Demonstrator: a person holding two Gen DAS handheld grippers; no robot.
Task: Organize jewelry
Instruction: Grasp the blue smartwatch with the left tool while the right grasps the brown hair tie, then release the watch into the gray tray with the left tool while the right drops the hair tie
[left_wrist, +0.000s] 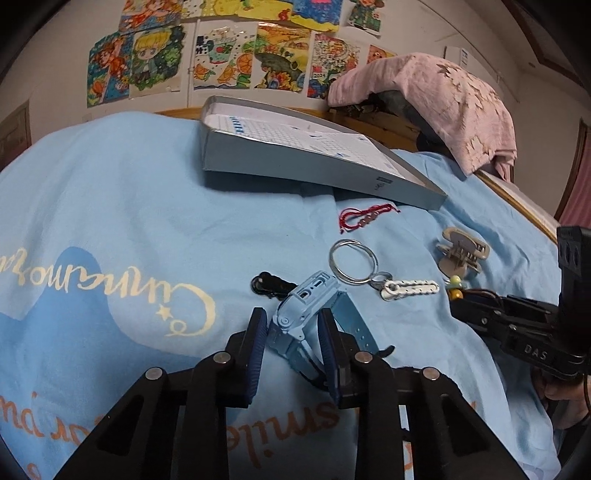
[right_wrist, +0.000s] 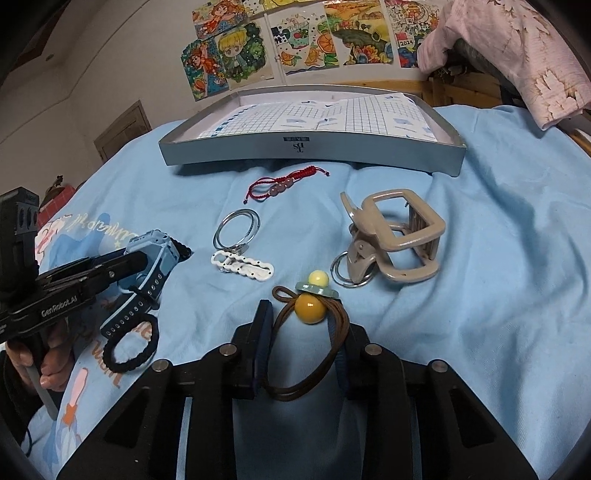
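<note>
Beneath both grippers lay a pale blue printed blanket (right_wrist: 480, 258), and well beyond their fingertips sat a shallow grey tray (right_wrist: 310, 147) lined with grid paper, empty as far as could be seen. Between the tray and the right gripper (right_wrist: 303, 347) rested a beige claw hair clip (right_wrist: 395, 240), ahead and to its right, with a red cord bracelet (right_wrist: 284, 181) nearer the tray and silver bangles (right_wrist: 236, 229) ahead to the left, a white clip (right_wrist: 243, 269) touching them. The left gripper (left_wrist: 291, 343) straddled a blue smartwatch (left_wrist: 310, 306), its jaws drawn in on either side of the watch body; the far pad looked pressed to it, the near pad close, so the pinch seemed just formed. A black braided band (right_wrist: 129, 347) lay beside that watch strap. The right gripper's jaws, narrowed, enclosed the brown loop of a hair tie with yellow beads (right_wrist: 310, 306), the cord bowed against both pads. The step in hand appeared to be gathering: each hand securing one piece. The next move would call for lifting both clear without snagging neighbours, then carrying them forward to the tray.
</note>
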